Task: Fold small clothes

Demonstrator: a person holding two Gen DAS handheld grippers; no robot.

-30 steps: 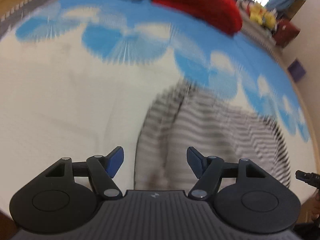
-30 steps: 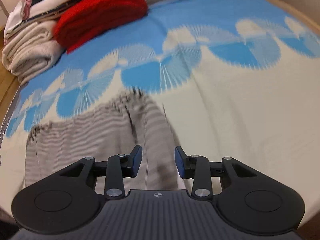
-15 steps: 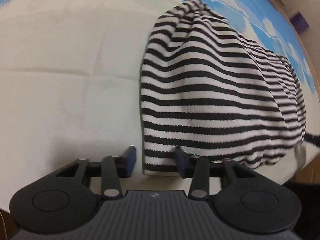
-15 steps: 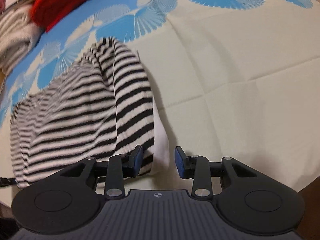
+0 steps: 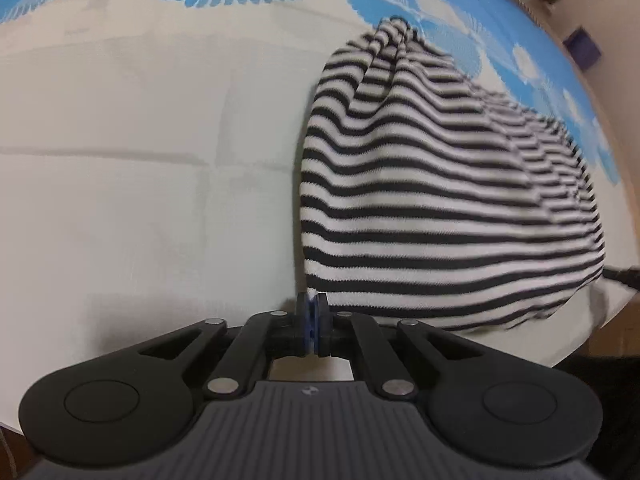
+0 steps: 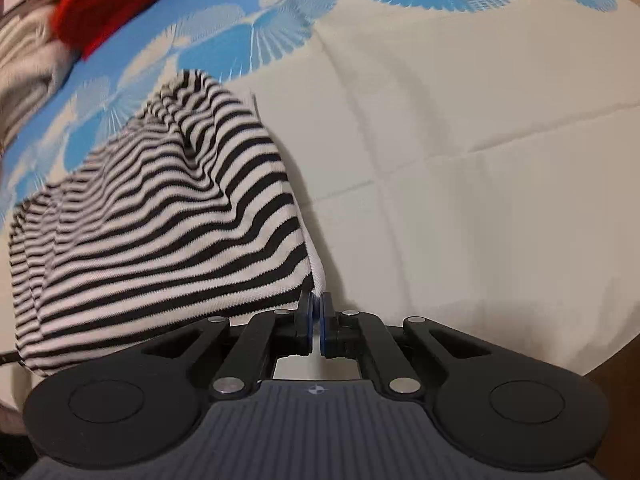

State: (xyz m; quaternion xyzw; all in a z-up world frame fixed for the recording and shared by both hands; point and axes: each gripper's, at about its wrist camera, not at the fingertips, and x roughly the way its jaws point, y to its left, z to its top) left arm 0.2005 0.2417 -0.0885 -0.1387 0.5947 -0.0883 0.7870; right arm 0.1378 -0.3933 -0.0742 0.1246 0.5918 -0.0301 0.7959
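A black-and-white striped garment [image 5: 440,200] lies on a cream bed cover [image 5: 140,160] with blue fan patterns. My left gripper [image 5: 312,305] is shut on the garment's near left corner. In the right wrist view the same striped garment [image 6: 152,232] spreads to the left, and my right gripper [image 6: 316,303] is shut on its near right corner at the white hem. The garment bulges up between the two held corners, with a fold ridge running to its far end.
A red folded item [image 6: 120,12] and a stack of beige clothes [image 6: 24,64] lie at the far left of the bed in the right wrist view. The bed's near edge runs just under both grippers. A purple box [image 5: 582,42] stands beyond the bed.
Both grippers came down to the garment's near hem and closed on its two corners; they were open half a second ago. The cloth now bulges more.
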